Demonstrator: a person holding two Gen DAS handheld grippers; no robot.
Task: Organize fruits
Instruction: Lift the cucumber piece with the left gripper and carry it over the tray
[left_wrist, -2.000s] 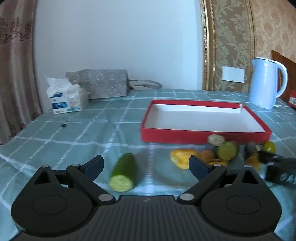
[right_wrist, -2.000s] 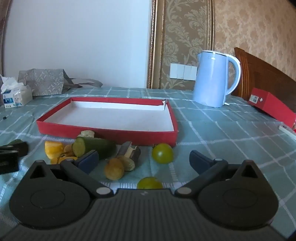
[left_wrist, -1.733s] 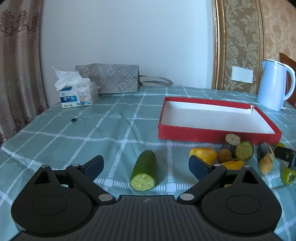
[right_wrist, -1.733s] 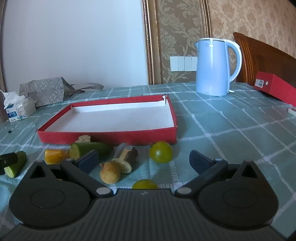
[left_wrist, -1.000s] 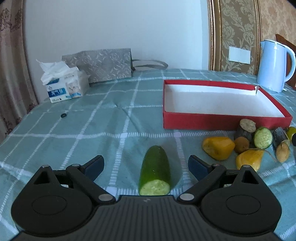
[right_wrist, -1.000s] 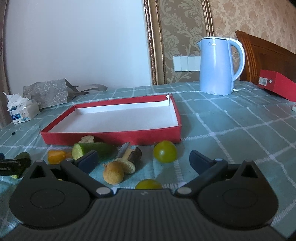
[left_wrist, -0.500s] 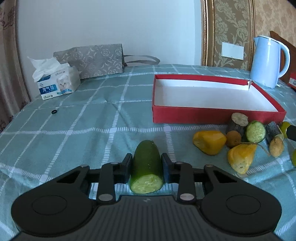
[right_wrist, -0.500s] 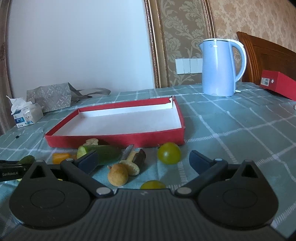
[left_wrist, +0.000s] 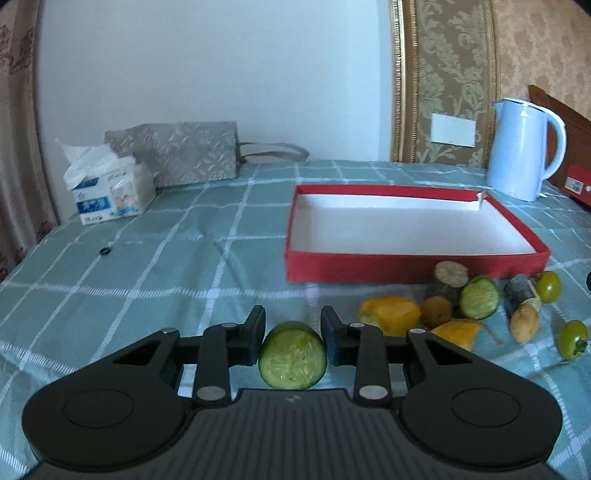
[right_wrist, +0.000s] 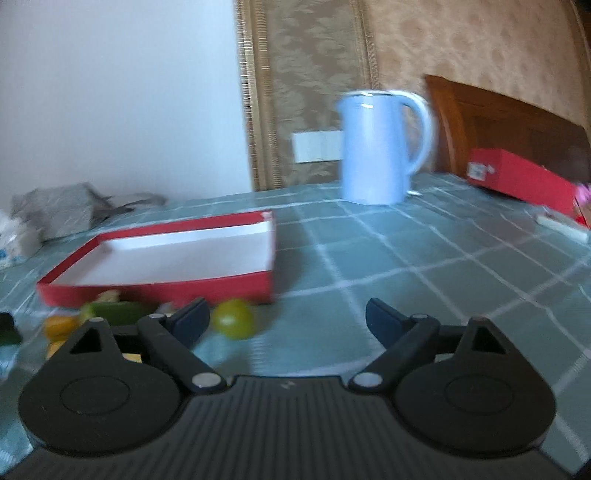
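My left gripper (left_wrist: 292, 325) is shut on a cucumber half (left_wrist: 292, 355), cut face toward the camera, raised a little off the checked cloth. A shallow red tray (left_wrist: 413, 266) with a white floor lies ahead to the right. Before its near wall sit yellow pieces (left_wrist: 390, 316), a second cucumber piece (left_wrist: 478, 302), brown chunks and small green fruits (left_wrist: 572, 338). In the blurred right wrist view my right gripper (right_wrist: 288, 320) has its jaws closing with nothing between them. A green round fruit (right_wrist: 234, 323) lies just inside its left finger, by the tray (right_wrist: 155, 289).
A pale blue kettle (left_wrist: 521, 149) stands behind the tray at the right. A tissue pack (left_wrist: 107, 192) and a grey bag (left_wrist: 177, 153) sit at the far left by the wall. A red box (right_wrist: 524, 178) lies at the far right, before a wooden chair back.
My left jaws closed on the cucumber half and lifted it slightly. My right gripper swung right, so the fruits slid to the left of its view, and its jaws narrowed a little.
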